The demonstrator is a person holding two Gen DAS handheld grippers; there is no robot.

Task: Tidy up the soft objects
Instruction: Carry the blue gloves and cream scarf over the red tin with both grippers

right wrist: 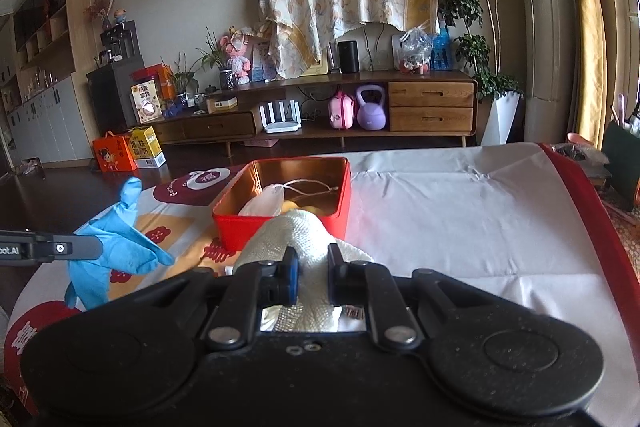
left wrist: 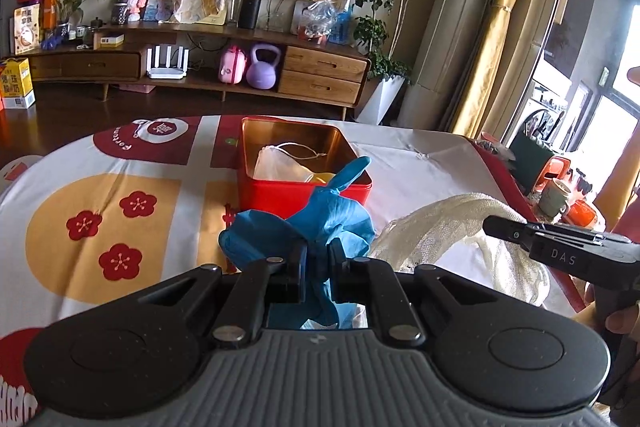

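Covering the whole work surface, the tablecloth point(left wrist: 120, 195) is white with red and yellow blocks and red plum-blossom prints, plain white on its right side. Red tin box point(right wrist: 280, 223) sits on it mid-table, rectangular, gold inside, open top, long axis running away from the cameras; inside lie a white drawstring pouch point(right wrist: 266, 203) and something yellow, mostly hidden. White mesh cloth point(left wrist: 448, 227) is a coarse open-weave off-white piece, bunched into a mound between the box and the right gripper, humped up toward the box and draping down over the table; no clear long axis. Blue glove point(left wrist: 320, 215) is thin, crumpled nitrile, held above the cloth just in front of the box; its long axis runs up and away, one finger sticking up toward the box rim, the cuff hanging below the jaws. Left gripper point(left wrist: 318, 259) has its jaws pressed nearly together, pinching the blue glove at mid-body. Right gripper point(right wrist: 313, 267) has its jaws closed on a fold of the white mesh cloth, with fabric bulging out ahead of the fingertips and showing through behind them.
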